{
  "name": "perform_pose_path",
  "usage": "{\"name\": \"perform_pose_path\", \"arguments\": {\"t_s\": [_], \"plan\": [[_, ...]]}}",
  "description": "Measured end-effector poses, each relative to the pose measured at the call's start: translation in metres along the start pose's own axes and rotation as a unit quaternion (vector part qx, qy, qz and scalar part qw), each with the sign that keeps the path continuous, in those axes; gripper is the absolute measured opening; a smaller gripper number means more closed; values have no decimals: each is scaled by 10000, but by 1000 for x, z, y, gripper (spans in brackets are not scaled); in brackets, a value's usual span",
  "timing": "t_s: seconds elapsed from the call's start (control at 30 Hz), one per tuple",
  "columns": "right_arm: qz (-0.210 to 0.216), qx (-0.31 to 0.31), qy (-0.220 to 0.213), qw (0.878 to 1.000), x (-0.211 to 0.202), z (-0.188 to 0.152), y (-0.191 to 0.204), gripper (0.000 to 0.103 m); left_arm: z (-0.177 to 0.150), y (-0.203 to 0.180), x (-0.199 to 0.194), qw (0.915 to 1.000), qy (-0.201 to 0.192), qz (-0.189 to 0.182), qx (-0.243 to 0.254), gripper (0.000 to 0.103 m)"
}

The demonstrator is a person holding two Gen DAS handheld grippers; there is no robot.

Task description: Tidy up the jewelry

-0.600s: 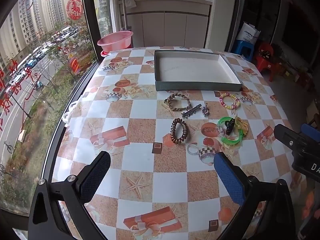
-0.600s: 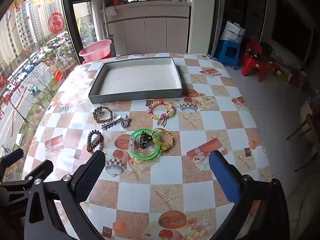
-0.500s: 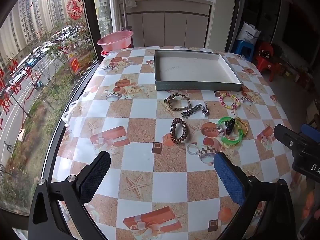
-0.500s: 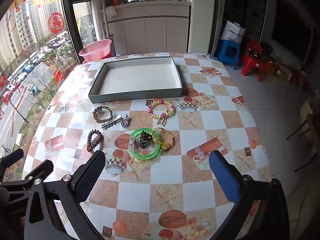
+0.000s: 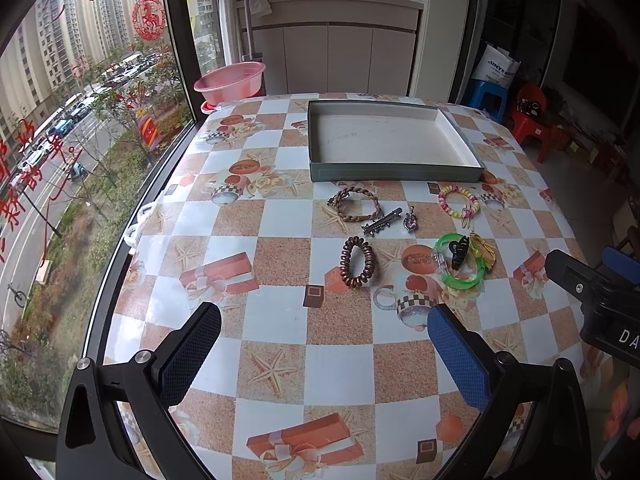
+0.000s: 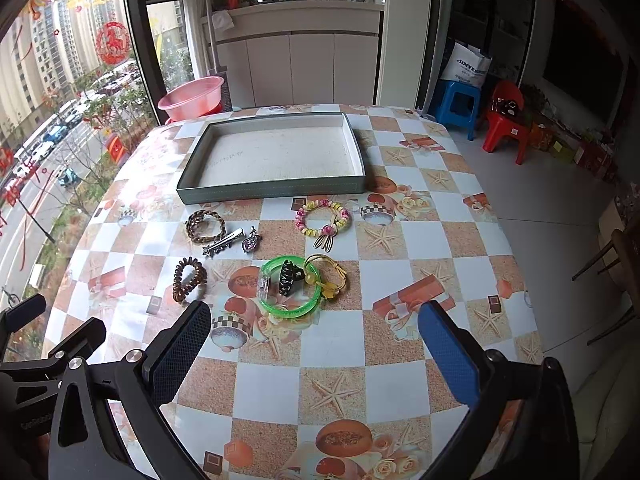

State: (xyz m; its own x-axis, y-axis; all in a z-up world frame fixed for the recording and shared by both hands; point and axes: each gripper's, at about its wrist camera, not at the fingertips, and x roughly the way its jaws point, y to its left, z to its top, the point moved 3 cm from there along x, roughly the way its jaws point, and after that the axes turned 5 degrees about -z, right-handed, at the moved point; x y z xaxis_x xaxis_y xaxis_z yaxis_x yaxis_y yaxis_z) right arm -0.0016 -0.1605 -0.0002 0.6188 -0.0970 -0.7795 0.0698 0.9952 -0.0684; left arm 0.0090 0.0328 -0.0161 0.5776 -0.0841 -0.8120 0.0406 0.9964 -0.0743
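Nothing has shifted since the earlier frames: both the left tool (image 5: 324,344) and the right tool (image 6: 314,340) hover wide open and empty above the table (image 5: 280,320). One grey tray (image 5: 394,146) sits empty at the far side. Before it lie eight pieces: one braided bracelet (image 5: 354,204), one beaded bracelet (image 5: 459,201), one green bangle (image 5: 460,266), one brown coil tie (image 5: 357,262), one yellow tie (image 5: 484,248), one black claw clip (image 5: 459,250), one silver clip (image 5: 382,222), one pendant (image 5: 411,219).

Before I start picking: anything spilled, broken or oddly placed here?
Nothing damaged. One oddity: the black claw clip lies inside the green plastic bangle, with the yellow hair tie overlapping its rim. The grey tray holds nothing.

Pink basin (image 5: 230,82) beyond table; blue stool (image 6: 458,106) beside red chair (image 6: 506,120).
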Motion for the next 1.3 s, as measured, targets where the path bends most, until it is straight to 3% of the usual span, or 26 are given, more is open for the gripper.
{"name": "perform_pose_path", "arguments": {"t_s": [1.3], "plan": [[-1,-4,7,10000,0,-2,-3,103,0,1,0,10000,9,4,2,103]]}}
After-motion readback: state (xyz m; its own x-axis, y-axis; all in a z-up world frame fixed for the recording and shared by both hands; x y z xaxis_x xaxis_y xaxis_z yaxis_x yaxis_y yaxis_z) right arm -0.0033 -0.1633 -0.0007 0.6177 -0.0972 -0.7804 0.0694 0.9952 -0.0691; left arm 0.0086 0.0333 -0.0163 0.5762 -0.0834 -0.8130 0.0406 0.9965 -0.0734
